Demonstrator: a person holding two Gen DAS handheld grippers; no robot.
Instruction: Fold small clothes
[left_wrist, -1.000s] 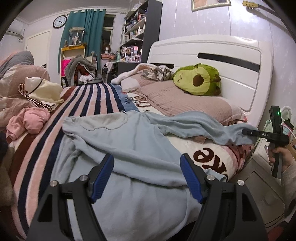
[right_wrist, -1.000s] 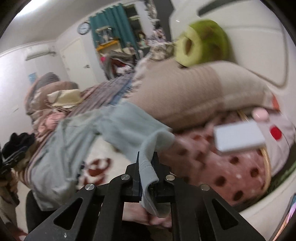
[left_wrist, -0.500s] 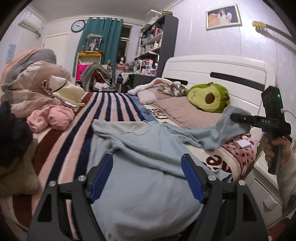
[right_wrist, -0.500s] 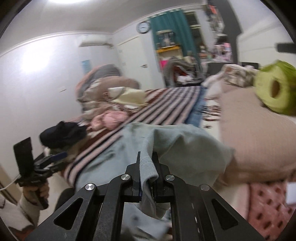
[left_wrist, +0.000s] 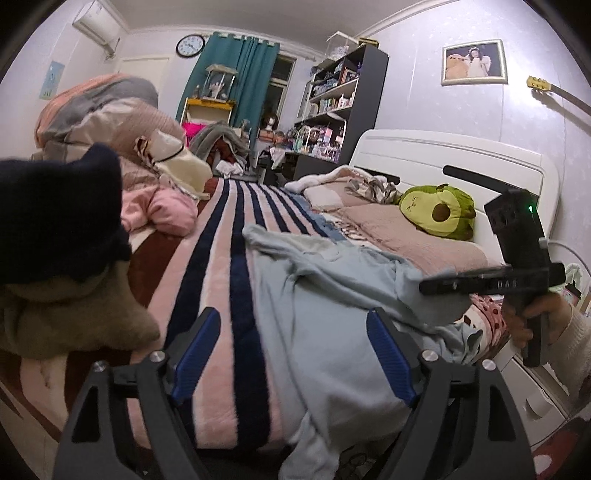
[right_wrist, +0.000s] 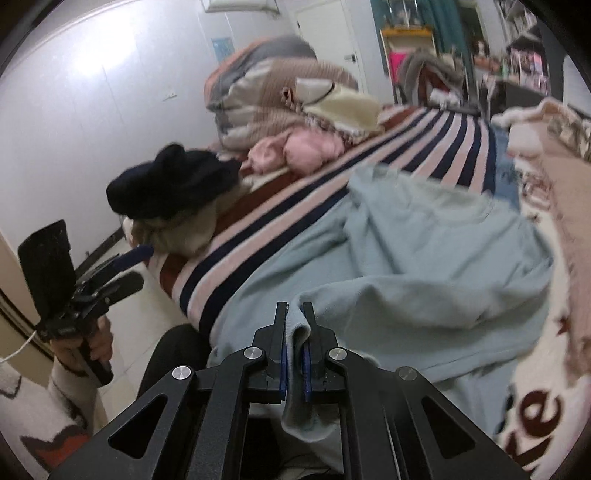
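A light blue long-sleeved top (left_wrist: 332, 295) lies spread across the striped blanket (left_wrist: 221, 258) on the bed. My right gripper (right_wrist: 295, 325) is shut on the cuff of one sleeve, which it holds above the top's body (right_wrist: 424, 258). The left wrist view shows it from the side (left_wrist: 424, 286), a hand on its grip. At the bed's near edge, my left gripper (left_wrist: 293, 347) has its jaws opening. Blanket and the top's left edge lie beyond its blue pads (left_wrist: 199, 343), and nothing is pinched. It also shows far left in the right wrist view (right_wrist: 133, 269).
A dark navy hat (left_wrist: 55, 221) sits on a beige plush at the near left. Behind it lie a pink garment (left_wrist: 159, 210) and piled bedding (left_wrist: 110, 122). An avocado plush (left_wrist: 439, 210) rests on the pillows by the white headboard (left_wrist: 424, 155). A white nightstand (left_wrist: 535, 391) stands lower right.
My right gripper has swung the sleeve from the pillow side over the top's body. My left gripper has slid left along the bed edge, and its jaws stand a little wider.
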